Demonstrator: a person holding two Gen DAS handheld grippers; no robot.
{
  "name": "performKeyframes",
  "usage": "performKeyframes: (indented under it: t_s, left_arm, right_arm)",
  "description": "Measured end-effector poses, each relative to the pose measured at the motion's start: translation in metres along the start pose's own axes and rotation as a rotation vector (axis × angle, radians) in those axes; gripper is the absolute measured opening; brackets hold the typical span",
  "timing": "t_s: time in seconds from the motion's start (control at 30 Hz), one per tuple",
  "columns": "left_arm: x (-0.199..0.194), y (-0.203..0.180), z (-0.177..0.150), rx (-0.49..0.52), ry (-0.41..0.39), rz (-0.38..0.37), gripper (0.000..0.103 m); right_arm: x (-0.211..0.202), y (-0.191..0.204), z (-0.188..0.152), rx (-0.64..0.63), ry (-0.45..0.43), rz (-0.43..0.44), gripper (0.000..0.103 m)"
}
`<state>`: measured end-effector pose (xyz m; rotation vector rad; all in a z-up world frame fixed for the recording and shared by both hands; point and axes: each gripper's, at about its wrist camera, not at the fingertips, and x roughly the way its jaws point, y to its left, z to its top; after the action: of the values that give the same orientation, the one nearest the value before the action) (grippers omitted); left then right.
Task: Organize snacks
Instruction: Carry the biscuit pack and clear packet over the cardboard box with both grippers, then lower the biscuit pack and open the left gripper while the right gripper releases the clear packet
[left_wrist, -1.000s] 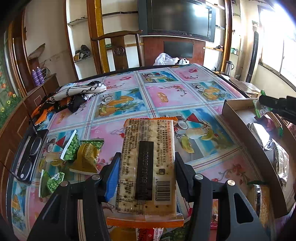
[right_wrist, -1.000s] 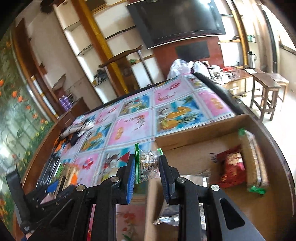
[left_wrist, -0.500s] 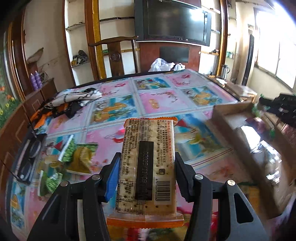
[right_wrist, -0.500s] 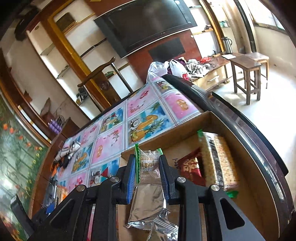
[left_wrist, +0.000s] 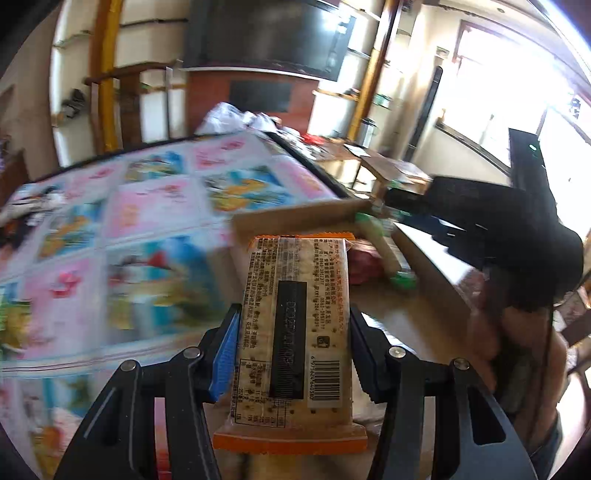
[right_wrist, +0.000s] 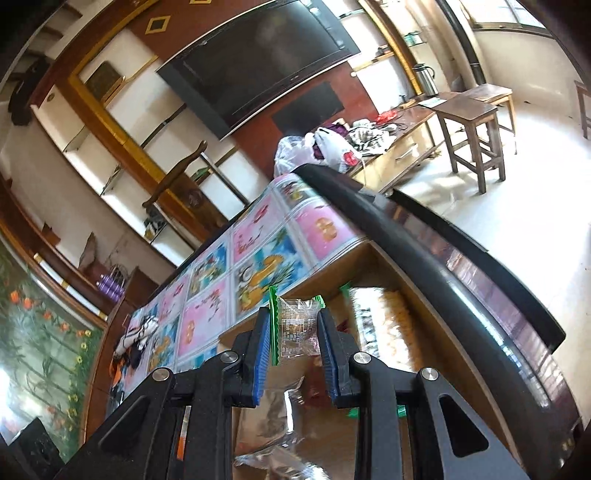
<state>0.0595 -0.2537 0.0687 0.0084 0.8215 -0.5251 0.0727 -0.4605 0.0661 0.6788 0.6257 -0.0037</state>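
Note:
My left gripper (left_wrist: 291, 325) is shut on a long cracker pack (left_wrist: 293, 332) with orange ends, held over the near part of a cardboard box (left_wrist: 295, 218). My right gripper (right_wrist: 293, 332) is shut on a small clear snack packet (right_wrist: 295, 328) with green edges, held above the same box (right_wrist: 325, 266). Inside the box lie a green-ended cracker pack (right_wrist: 384, 325), a red packet (left_wrist: 365, 262) and silver foil packets (right_wrist: 273, 417). The right gripper and the hand holding it (left_wrist: 491, 229) show at the right of the left wrist view.
The table carries a bright fruit-print cloth (right_wrist: 255, 273) and has a dark rim (right_wrist: 424, 236). Clothes and glasses lie at its far left (right_wrist: 136, 332). A chair (right_wrist: 177, 181), a TV (right_wrist: 258, 70) and a wooden stool (right_wrist: 476, 125) stand beyond.
My left gripper has swung right with the cracker pack, from over the cloth to over the box. My right gripper has moved further over the box with its packet.

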Motion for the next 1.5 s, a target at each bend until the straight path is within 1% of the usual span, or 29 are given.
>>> performKeyframes:
  t_s: [0.1,0.2,0.33,0.57,0.8,0.9,1.1,1.3,1.5]
  left_arm:
    - [0.016,-0.020,-0.002,0.022,0.024,-0.013,0.053]
    - [0.024,-0.026,-0.005,0.034,0.035,-0.006,0.053]
    - [0.029,-0.027,-0.011,0.046,0.042,0.008,0.053]
    - [0.025,-0.033,-0.016,0.105,0.003,0.052,0.053]
    - [0.024,-0.030,-0.018,0.095,-0.007,0.038,0.053]
    - [0.024,-0.030,-0.018,0.100,-0.011,0.040,0.053]
    - [0.024,-0.031,-0.019,0.102,-0.016,0.043,0.053]
    - [0.024,-0.030,-0.019,0.099,-0.015,0.040,0.053]
    - [0.025,-0.031,-0.019,0.098,-0.014,0.037,0.053]
  right_arm:
    - [0.005,-0.010,0.002,0.040,0.024,0.019,0.027]
    - [0.010,-0.010,0.000,0.055,0.052,0.043,0.027]
    - [0.012,-0.003,-0.002,0.033,0.062,0.047,0.027]
    - [0.020,0.000,-0.007,0.011,0.096,0.033,0.027]
    - [0.026,0.007,-0.011,-0.036,0.126,0.036,0.027]
    - [0.026,0.010,-0.012,-0.056,0.124,0.034,0.027]
    - [0.032,0.009,-0.014,-0.061,0.157,0.040,0.027]
    - [0.034,0.010,-0.015,-0.064,0.167,0.026,0.029]
    - [0.033,0.010,-0.015,-0.064,0.158,0.035,0.029]
